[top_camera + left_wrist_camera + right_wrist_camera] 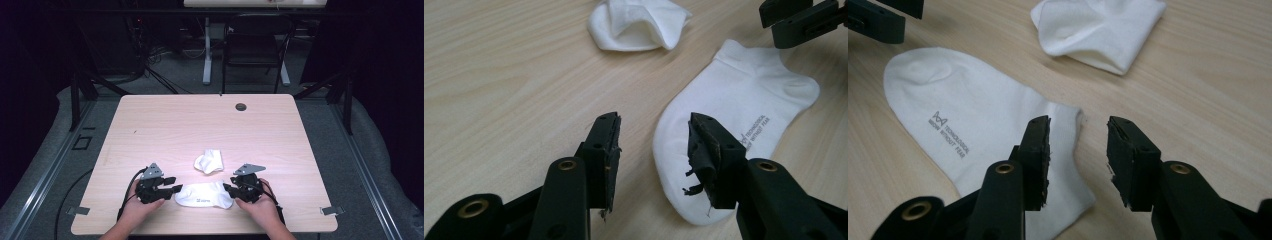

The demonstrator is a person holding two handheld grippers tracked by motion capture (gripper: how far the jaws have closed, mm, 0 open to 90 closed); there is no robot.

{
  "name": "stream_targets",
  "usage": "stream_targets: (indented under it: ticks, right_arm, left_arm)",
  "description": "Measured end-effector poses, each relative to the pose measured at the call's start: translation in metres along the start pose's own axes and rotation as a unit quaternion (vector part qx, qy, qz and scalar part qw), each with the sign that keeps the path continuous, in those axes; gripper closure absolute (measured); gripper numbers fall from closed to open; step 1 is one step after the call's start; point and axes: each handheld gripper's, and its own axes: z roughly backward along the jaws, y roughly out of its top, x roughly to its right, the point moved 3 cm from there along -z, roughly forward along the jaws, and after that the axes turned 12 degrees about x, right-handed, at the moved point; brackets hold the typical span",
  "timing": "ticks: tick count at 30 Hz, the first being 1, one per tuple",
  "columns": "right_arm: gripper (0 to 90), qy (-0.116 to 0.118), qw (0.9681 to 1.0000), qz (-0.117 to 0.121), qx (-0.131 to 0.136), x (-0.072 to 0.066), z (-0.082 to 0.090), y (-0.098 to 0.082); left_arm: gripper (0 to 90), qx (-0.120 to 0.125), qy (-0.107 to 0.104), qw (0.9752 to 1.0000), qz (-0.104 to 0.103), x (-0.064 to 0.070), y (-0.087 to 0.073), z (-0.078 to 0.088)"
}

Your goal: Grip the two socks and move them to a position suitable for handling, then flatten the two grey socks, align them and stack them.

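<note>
Near edge of the table [150, 115]: person's two hands come in w/ a gripper each, either side of the flat sock [205, 195], which lies lengthwise along that near edge, roughly mid-width. Left gripper [172, 189] sits at the sock's toe end, jaws apart, nothing clamped; in the left gripper view [653, 145] the toe end of the flat sock [729, 125] lies under and just beyond the right-hand jaw, pads clear of the fabric. Right gripper [227, 190] is at the cuff end, jaws likewise apart and empty; in the right gripper view [1079, 145] the cuff edge of the flat sock [973, 120] runs beneath the left-hand jaw, no pinch on it. Sock looks smoothed out, printed side up, no wrinkles to speak of. Further in, toward table centre, the second sock [209, 161] sits bunched and folded over itself, near but not touching the flat one; also seen at [636, 22] and [1103, 30]. Far edge: a small round grommet [241, 106]. Judged step: first sock laid out and let go, both claws free. Next move prob. calls for reaching past the flat sock to the crumpled one, pinching an edge each w/ both grippers, then spreading it, likely to lay on or beside its mate w/o dragging the flat sock out of place.
</note>
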Motion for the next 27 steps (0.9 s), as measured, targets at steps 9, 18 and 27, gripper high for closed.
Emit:
stream_targets:
  ticks: [9, 18, 27]
  right_arm:
    - [60.3, 0.001, 0.9997, -0.025, 0.001, 0.004, -0.008, 0.022]
    - [60.4, -0.006, 0.9999, -0.015, 0.000, 0.005, -0.024, 0.043]
    - [64.3, -0.019, 0.9998, 0.004, -0.008, 0.002, -0.048, 0.067]
  left_arm:
    - [51.7, 0.017, 0.020, 0.9995, 0.017, -0.010, 0.004, 0.004]
    - [52.6, 0.006, 0.033, 0.9993, 0.019, -0.016, 0.001, 0.001]
    - [53.3, 0.001, 0.028, 0.9996, 0.003, -0.012, -0.001, -0.002]
